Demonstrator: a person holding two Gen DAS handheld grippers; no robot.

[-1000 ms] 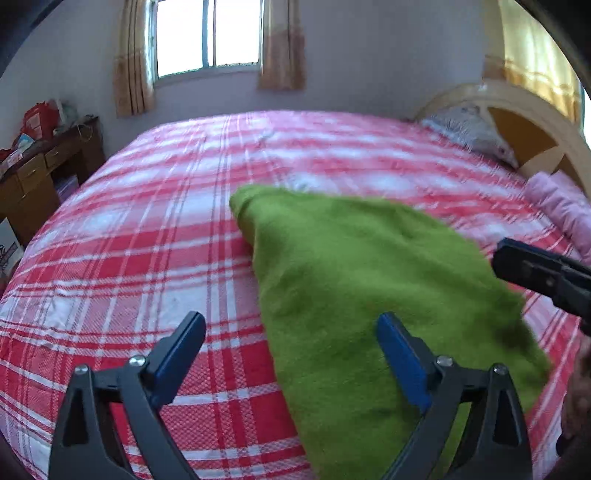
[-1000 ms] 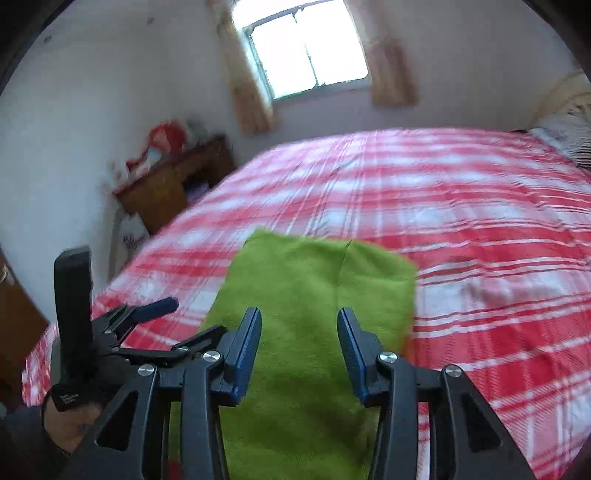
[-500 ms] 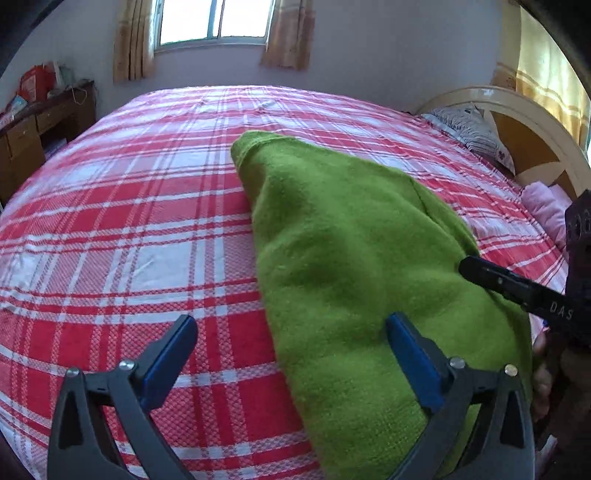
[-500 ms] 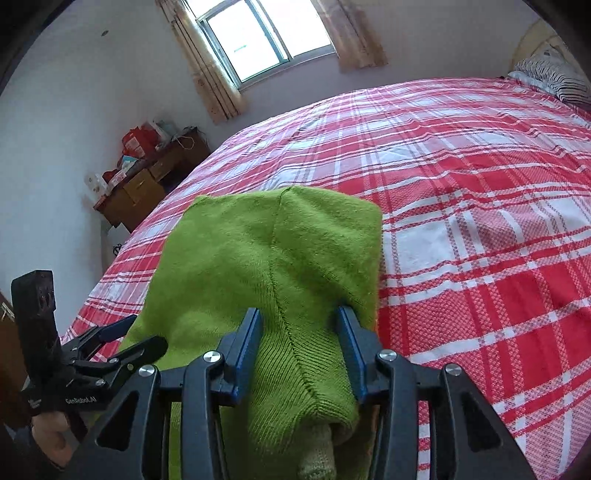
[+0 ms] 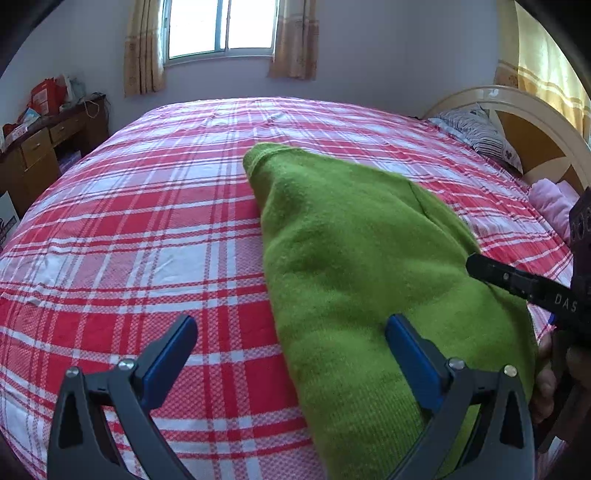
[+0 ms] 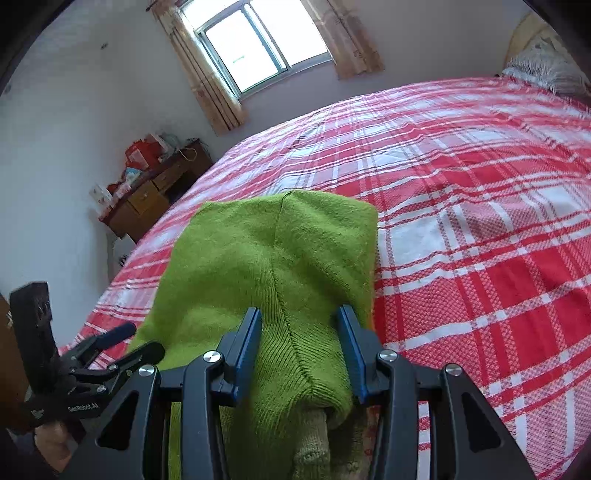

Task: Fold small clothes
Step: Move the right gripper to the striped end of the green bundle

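Observation:
A green knit garment (image 5: 354, 258) lies folded lengthwise on the red plaid bed (image 5: 155, 206); it also shows in the right wrist view (image 6: 266, 258). My left gripper (image 5: 291, 354) is open, its right finger resting on the garment's near left edge and its left finger over the bedsheet. My right gripper (image 6: 299, 339) is open, with the garment's near end bunched between its blue pads (image 6: 349, 347), not pinched. The right gripper appears at the right edge of the left wrist view (image 5: 517, 284). The left gripper appears at lower left in the right wrist view (image 6: 122, 343).
A wooden dresser (image 5: 40, 147) with red items stands left of the bed. A curved headboard (image 5: 532, 122), a patterned pillow (image 5: 476, 133) and pink cloth (image 5: 554, 206) are at right. A window (image 5: 221, 29) is on the far wall.
Both grippers have come down and forward onto the garment's near end. The right gripper's jaws now straddle the bunched fabric, which lay beyond them a second ago.

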